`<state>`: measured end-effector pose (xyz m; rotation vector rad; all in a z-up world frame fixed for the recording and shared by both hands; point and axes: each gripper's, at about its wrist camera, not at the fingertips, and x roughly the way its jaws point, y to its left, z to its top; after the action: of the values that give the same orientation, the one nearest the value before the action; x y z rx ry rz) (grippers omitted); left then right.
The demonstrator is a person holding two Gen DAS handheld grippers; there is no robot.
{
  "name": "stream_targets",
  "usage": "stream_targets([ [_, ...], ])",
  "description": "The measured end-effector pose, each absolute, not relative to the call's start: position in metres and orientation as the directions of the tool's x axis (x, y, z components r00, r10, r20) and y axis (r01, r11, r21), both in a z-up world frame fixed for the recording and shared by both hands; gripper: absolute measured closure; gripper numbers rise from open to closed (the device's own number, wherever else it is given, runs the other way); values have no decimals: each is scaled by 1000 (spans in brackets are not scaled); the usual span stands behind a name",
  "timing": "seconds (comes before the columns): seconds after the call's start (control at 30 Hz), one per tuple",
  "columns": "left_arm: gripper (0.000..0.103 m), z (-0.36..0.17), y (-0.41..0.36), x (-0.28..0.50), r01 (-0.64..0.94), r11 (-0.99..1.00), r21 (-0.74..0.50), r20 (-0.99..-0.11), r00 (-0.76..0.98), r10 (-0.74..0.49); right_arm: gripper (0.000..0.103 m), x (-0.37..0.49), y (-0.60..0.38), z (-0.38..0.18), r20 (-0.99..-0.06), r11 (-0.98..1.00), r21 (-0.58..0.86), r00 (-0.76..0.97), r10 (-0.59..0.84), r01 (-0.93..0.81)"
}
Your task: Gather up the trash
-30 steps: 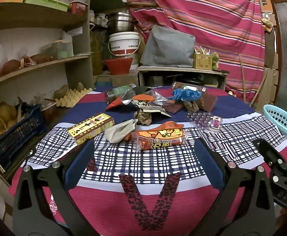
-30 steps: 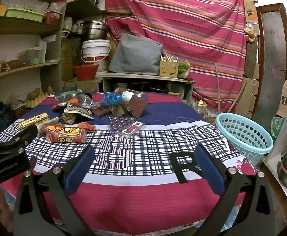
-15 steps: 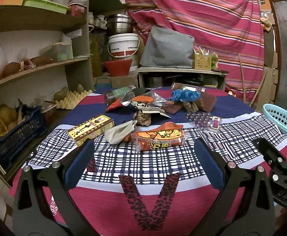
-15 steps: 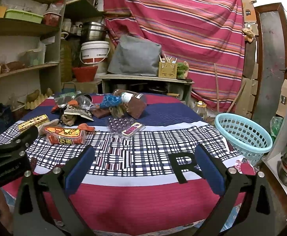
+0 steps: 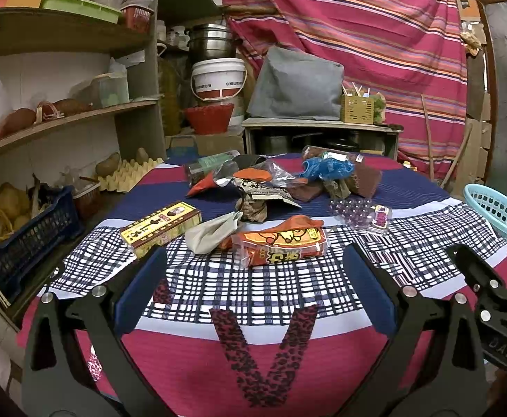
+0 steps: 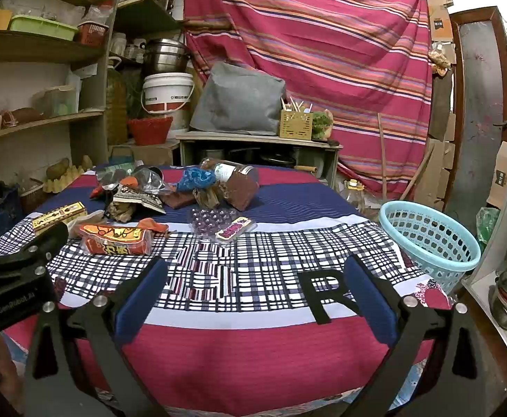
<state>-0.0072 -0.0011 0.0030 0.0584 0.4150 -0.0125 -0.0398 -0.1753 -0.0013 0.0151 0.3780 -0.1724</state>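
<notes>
Orange snack packet (image 5: pixel 281 243) frame centre: advance left gripper (image 5: pixel 253 288), jaws wide, empty; straddle packet. Right gripper (image 6: pixel 253 288) wide, empty.

A table (image 5: pixel 323 354) covered by a red, navy and black-and-white plaid cloth carries a scatter of litter toward its far side. Nearest lie an orange snack packet (image 5: pixel 281 243), a yellow box (image 5: pixel 161 224) and a crumpled pale wrapper (image 5: pixel 213 232); a clear blister tray (image 5: pixel 359 210) sits to the right. Behind them, touching one another, are a blue wrapper (image 5: pixel 326 168), what may be brown paper scraps (image 5: pixel 366 182) and a plastic bottle (image 5: pixel 210 166).
</notes>
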Motion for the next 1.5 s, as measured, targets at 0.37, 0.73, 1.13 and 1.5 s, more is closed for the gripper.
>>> stream_targets([
  [0.37, 5, 4, -1, -7, 24, 998, 54, -403, 915, 0, 4, -40, -175, -2, -370, 985, -18, 914, -165, 171],
  [0.73, 5, 4, -1, -7, 24, 998, 56, -402, 916, 1, 4, -40, -175, -2, -369, 985, -19, 914, -165, 170],
  [1.13, 5, 4, -4, -9, 25, 997, 68, -394, 919, 4, 4, -40, -173, -2, -370, 985, 0, 915, -159, 172],
  [1.5, 5, 7, -12, -16, 36, 995, 93, -364, 932, 0, 4, -41, -178, -2, -371, 983, 28, 915, -159, 182],
])
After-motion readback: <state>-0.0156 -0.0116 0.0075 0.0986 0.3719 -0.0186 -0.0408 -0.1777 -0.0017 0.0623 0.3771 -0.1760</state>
